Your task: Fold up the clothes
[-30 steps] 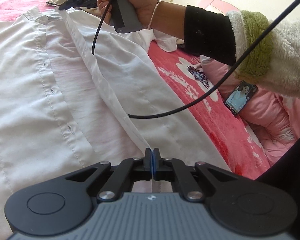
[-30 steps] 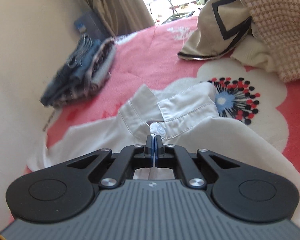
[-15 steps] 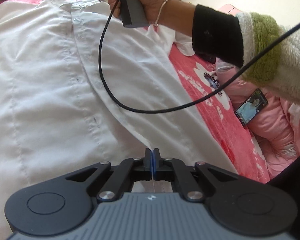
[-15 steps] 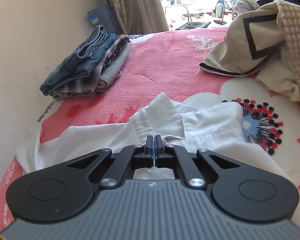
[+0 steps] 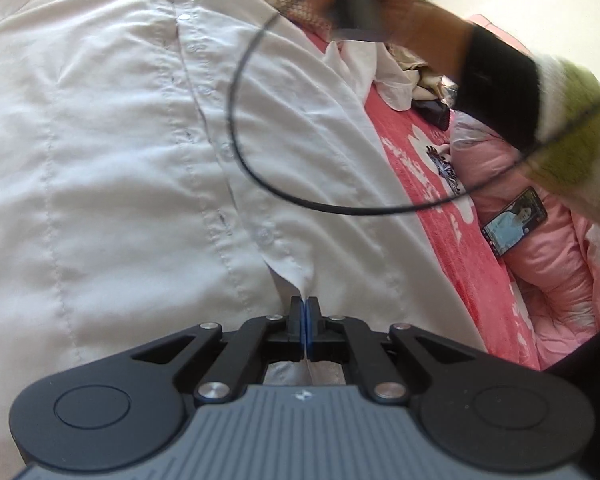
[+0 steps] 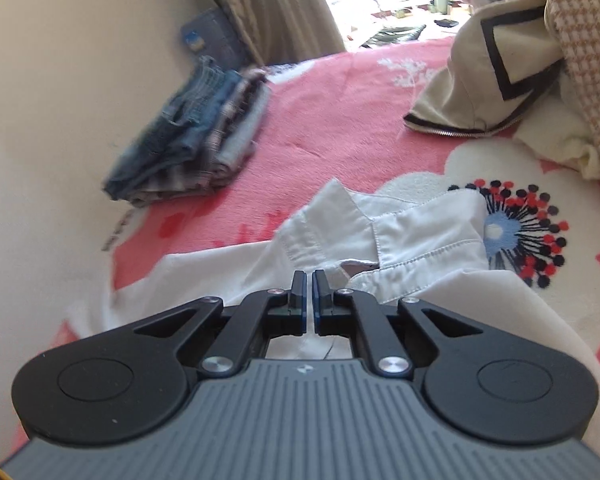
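A white button-up shirt point(image 5: 120, 140) lies spread front-up on the pink blanket. My left gripper point(image 5: 304, 304) is shut on the lower end of its button placket, and the cloth peaks up into the jaws. In the right wrist view the shirt's collar point(image 6: 412, 236) lies flat just beyond my right gripper point(image 6: 310, 280). Its jaws are opening, with a narrow gap and nothing between them. In the left wrist view, the person's hand point(image 5: 400, 12) with the right gripper's handle is blurred above the collar end, and a black cable point(image 5: 236, 120) loops over the shirt.
A stack of folded jeans and plaid clothes point(image 6: 192, 144) sits by the wall at the left. A heap of cream and checked garments point(image 6: 500, 60) lies at the far right. A phone point(image 5: 514, 220) rests on a pink quilt point(image 5: 540, 300) beside the shirt.
The raised placket has come down flat along the shirt front. The right gripper has let go of the collar and its jaws have parted slightly. The hand above the collar has lifted.
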`<state>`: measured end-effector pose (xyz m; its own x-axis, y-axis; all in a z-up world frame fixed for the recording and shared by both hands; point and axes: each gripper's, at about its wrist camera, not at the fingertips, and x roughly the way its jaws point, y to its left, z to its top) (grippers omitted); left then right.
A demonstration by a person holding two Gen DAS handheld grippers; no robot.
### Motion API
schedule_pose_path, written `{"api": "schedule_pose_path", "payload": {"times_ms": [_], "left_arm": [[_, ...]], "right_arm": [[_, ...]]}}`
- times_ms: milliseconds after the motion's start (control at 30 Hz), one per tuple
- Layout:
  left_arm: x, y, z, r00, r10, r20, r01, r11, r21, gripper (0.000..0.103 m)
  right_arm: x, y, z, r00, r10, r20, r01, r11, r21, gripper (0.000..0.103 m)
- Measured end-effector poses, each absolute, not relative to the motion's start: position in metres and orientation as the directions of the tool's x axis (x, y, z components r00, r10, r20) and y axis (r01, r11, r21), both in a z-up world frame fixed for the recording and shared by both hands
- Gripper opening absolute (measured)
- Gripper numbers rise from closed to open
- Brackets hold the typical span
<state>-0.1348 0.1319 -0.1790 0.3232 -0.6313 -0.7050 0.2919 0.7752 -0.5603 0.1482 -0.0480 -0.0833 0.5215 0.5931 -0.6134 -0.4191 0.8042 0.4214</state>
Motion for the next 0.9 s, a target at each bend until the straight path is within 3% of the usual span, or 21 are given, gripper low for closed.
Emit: {"api": "schedule_pose_path", "payload": {"times_ms": [233, 333, 533, 633, 733, 900], "left_arm": [[-0.131, 0.136, -0.179, 0.325, -0.613, -0.72, 0.257, 0.79, -0.556, 0.001], [-0.132, 0.134, -0.176, 0.338, -0.589, -0.734, 0.266, 0.808, -0.526, 0.001], [-0.132, 0.129, -0.172, 0.314, -0.56, -0.767, 0.292, 0.825, -0.483, 0.007], [-0.136, 0.128, -0.165, 0.296, -0.552, -0.779, 0.324, 0.826, -0.462, 0.023], [-0.142, 0.125, -0.154, 0.306, -0.506, -0.806, 0.362, 0.845, -0.393, 0.048], [-0.158, 0.131, -0.127, 0.361, -0.46, -0.811, 0.45, 0.848, -0.281, 0.052]], "right_arm": [[0.075, -0.133, -0.007, 0.583, 0.677, -0.449, -0.512, 0.735, 0.444, 0.007], [0.037, -0.161, 0.015, 0.583, 0.696, -0.419, -0.556, 0.718, 0.419, 0.022], [-0.041, -0.179, 0.008, 0.436, 0.703, -0.561, -0.641, 0.681, 0.354, 0.028], [-0.075, -0.187, -0.014, 0.388, 0.649, -0.655, -0.628, 0.706, 0.328, 0.028], [-0.102, -0.207, -0.034, 0.357, 0.585, -0.728, -0.572, 0.753, 0.324, 0.028], [-0.144, -0.239, -0.057, 0.308, 0.487, -0.817, -0.49, 0.817, 0.303, 0.028]]}}
